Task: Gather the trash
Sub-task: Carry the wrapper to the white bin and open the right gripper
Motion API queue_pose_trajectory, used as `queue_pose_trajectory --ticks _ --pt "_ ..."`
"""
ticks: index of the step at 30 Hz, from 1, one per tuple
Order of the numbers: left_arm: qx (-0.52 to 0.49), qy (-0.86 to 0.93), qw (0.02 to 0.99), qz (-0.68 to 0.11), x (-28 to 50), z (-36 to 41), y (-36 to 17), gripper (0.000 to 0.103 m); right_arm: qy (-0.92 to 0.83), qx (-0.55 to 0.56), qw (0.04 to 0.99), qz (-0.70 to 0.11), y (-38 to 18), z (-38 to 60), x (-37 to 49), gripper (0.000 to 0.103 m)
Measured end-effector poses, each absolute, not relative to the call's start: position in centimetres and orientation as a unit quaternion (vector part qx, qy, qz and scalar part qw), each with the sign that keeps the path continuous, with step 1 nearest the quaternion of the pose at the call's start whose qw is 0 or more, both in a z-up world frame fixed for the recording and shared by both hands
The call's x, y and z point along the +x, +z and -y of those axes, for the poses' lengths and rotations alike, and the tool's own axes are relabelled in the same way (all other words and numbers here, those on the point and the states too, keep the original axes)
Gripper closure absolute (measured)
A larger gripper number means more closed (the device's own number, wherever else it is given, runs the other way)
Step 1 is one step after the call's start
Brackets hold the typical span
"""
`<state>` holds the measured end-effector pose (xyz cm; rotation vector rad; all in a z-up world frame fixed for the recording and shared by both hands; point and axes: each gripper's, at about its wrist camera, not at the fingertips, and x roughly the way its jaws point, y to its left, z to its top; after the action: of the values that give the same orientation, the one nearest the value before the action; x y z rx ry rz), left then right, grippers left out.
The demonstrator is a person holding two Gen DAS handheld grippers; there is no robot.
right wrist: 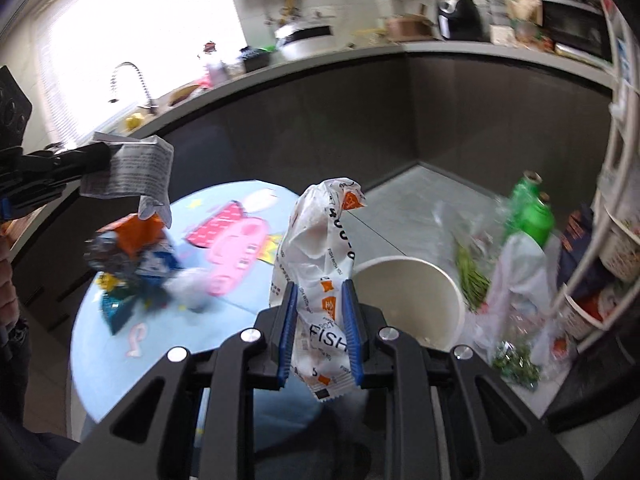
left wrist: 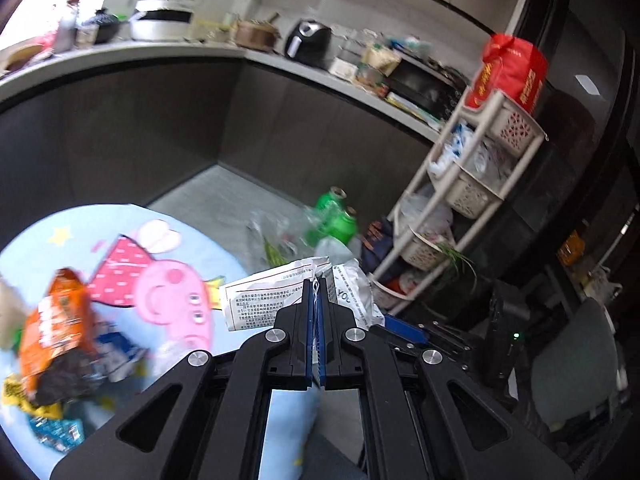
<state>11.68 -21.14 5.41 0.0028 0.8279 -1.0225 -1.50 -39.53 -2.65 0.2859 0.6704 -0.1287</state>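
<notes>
My left gripper [left wrist: 318, 286] is shut on a folded printed paper leaflet [left wrist: 260, 300], held in the air above the round blue cartoon table [left wrist: 100, 232]; the leaflet also shows in the right wrist view [right wrist: 136, 168]. My right gripper [right wrist: 320, 292] is shut on a white and orange snack wrapper [right wrist: 320, 240], held just above and left of a white bin [right wrist: 412, 300] that stands open on the floor. A pile of wrappers [right wrist: 132, 264], orange, blue and black, lies on the table's left side [left wrist: 56, 340].
Green bottles [right wrist: 528, 212], green vegetables [right wrist: 472, 276] and plastic bags [right wrist: 516, 300] lie on the floor at the right. A white basket rack [left wrist: 472, 184] stands against dark cabinets. The kitchen counter [left wrist: 120, 56] curves behind.
</notes>
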Motion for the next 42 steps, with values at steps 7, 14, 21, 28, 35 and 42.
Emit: queue_pose_trajectory --ticks 7,14,21,28,35,42 --pt "0.037 -0.501 0.744 -0.44 13.2 30.8 -0.1 0.102 -0.101 0.174 0.907 -0.37 -8.0 44.4 -0.9 0.08" --pt "0.075 -0.494 0.703 -0.507 15.0 37.0 -7.3 0.102 -0.11 0.173 0.888 -0.412 -12.4 46.7 1.9 0.079" --pt "0.099 -0.481 0.698 -0.52 16.6 39.5 -10.2 0.101 -0.095 0.161 0.879 -0.438 -14.9 47.5 3.7 0.079" --pt "0.098 -0.464 0.724 -0.501 17.4 40.1 -10.2 0.063 -0.084 0.15 0.879 -0.445 -15.7 47.8 4.2 0.06" --pt "0.08 -0.439 0.762 -0.469 17.7 38.9 -8.5 0.016 -0.059 0.127 0.892 -0.431 -15.0 47.4 3.2 0.015" --pt "0.055 -0.414 0.786 -0.457 17.8 37.5 -6.6 0.009 -0.049 0.129 0.898 -0.417 -13.2 47.0 2.1 0.004"
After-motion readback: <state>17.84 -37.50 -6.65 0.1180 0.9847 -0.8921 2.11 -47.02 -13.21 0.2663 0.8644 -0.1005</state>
